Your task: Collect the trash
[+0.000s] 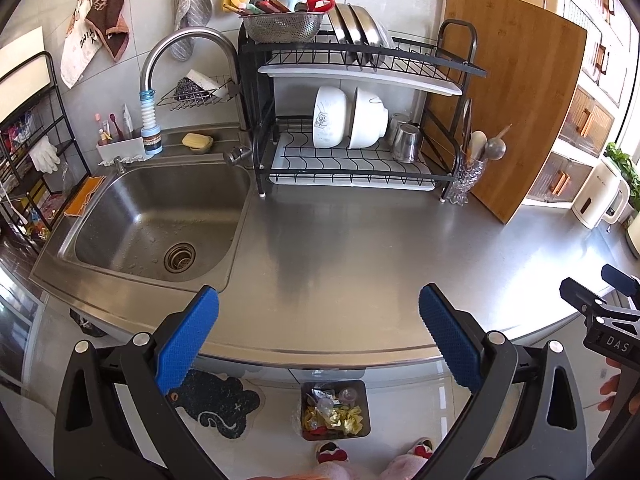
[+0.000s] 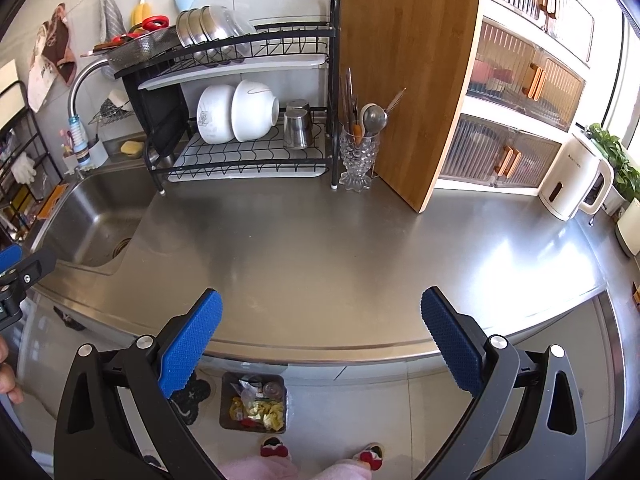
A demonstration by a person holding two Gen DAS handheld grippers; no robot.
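Note:
A dark bin [image 1: 335, 410] stands on the floor below the steel counter's front edge, holding wrappers and bottles; it also shows in the right wrist view [image 2: 254, 406]. My left gripper [image 1: 319, 338] is open and empty, held above the counter's front edge, over the bin. My right gripper [image 2: 321, 338] is open and empty, also above the counter's front edge, to the right of the left one. The steel counter [image 1: 360, 248] shows no loose trash in either view [image 2: 320, 240].
A sink [image 1: 160, 220] lies at the left. A two-tier dish rack [image 1: 352, 120] with bowls, a glass utensil holder [image 2: 358, 160], a leaning bamboo board [image 2: 412, 80] and a white kettle [image 2: 572, 180] stand along the back. My slippered feet [image 2: 320, 452] are beside the bin.

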